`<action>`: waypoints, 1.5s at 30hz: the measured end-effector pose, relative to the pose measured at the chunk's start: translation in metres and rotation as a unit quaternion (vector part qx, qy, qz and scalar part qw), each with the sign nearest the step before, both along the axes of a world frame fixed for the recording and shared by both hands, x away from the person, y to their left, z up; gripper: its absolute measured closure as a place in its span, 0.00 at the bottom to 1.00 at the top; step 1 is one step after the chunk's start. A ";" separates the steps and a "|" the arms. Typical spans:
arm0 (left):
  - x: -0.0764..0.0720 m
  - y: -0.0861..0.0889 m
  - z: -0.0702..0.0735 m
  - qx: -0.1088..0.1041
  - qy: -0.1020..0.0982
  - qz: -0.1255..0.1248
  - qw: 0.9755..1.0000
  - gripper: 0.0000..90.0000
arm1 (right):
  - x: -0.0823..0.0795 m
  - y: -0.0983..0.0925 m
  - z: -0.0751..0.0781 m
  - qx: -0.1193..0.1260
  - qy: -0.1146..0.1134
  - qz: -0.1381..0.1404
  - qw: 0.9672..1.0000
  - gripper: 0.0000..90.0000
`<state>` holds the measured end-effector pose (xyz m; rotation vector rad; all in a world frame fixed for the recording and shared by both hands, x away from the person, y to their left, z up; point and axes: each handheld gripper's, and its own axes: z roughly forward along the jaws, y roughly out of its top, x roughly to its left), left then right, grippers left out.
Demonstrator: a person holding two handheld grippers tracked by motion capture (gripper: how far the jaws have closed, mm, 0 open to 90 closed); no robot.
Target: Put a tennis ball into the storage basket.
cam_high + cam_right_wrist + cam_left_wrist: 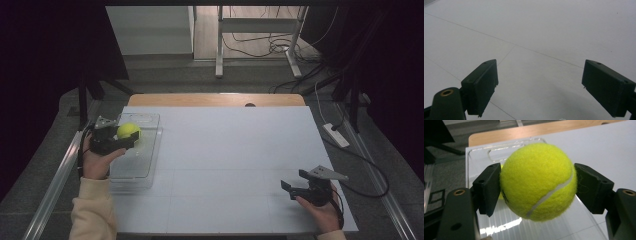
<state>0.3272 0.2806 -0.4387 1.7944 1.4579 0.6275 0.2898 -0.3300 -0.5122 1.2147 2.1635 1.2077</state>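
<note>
Fingers (pixel 487 188) of the left gripper (pixel 537 187) are clenched on a yellow tennis ball (pixel 537 181), one black pad pressed against each side of it, with the ball's white seam curving across its lower front. In the high view the same ball (pixel 128 131) sits in the left gripper (pixel 120 137) above a clear plastic tray (pixel 145 162), which lies near the left edge of the white table (pixel 225 150). The ball is over the far half of the tray; whether it touches the tray floor I cannot tell. The left hand (pixel 97 160) wraps the gripper's body, and a cream sleeve (pixel 92 210) runs back to the bottom edge.

The right gripper (pixel 540 85) has its fingers (pixel 481 85) released, spread wide with bare table surface between them. In the high view the right gripper (pixel 292 189) rests low near the table's near right corner, well apart from the tray, held by the right hand (pixel 322 210).
</note>
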 end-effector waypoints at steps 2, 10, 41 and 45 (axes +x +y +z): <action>0.000 0.002 -0.002 0.002 0.005 0.005 1.000 0.30 | 0.000 0.001 0.000 -0.002 0.000 0.001 1.000 0.15; 0.003 0.003 -0.007 0.010 0.031 0.017 0.999 0.30 | 0.000 0.000 0.000 -0.001 -0.001 0.001 1.000 0.15; 0.008 0.007 -0.019 0.046 0.085 0.032 0.995 0.30 | 0.000 0.001 -0.001 -0.004 0.001 0.003 1.000 0.15; 0.008 0.007 -0.017 0.054 0.076 0.047 0.995 0.28 | 0.000 0.001 -0.001 -0.006 0.001 0.003 1.000 0.15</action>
